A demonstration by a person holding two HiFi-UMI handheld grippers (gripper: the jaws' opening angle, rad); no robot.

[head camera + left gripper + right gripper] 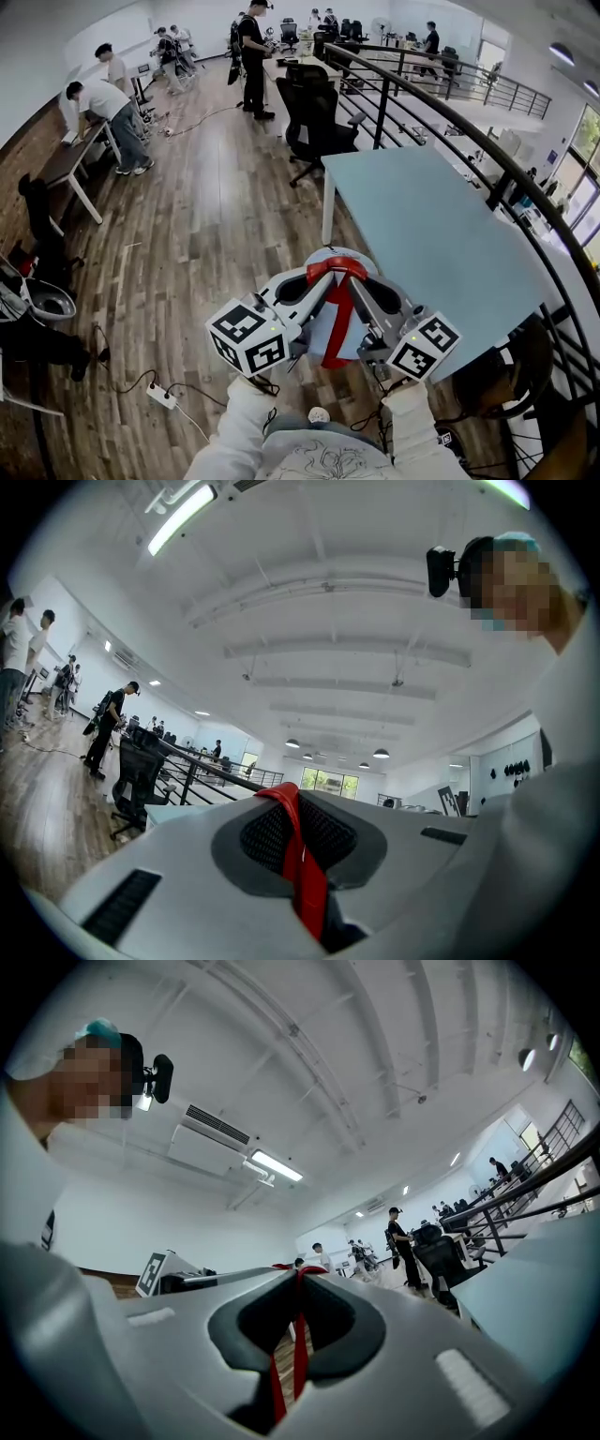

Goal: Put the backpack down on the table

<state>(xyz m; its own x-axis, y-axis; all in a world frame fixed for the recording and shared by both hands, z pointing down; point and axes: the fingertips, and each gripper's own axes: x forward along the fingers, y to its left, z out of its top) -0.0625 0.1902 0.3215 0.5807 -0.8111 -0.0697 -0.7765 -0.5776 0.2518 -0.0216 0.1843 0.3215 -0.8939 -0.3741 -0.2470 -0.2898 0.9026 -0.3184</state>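
Pale blue table (431, 234) on wood floor (206, 234), white power strip (161, 397), apparently cabled, on the boards

White sleeves (236, 424), grey claws (325, 273) (351, 275), black-and-white marker cubes (249, 337)

Left gripper (314, 278), right gripper (361, 278), tips close together, both clamped on red strap (337, 323)

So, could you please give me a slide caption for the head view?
The left gripper and right gripper hold the backpack by its red strap beside the table.
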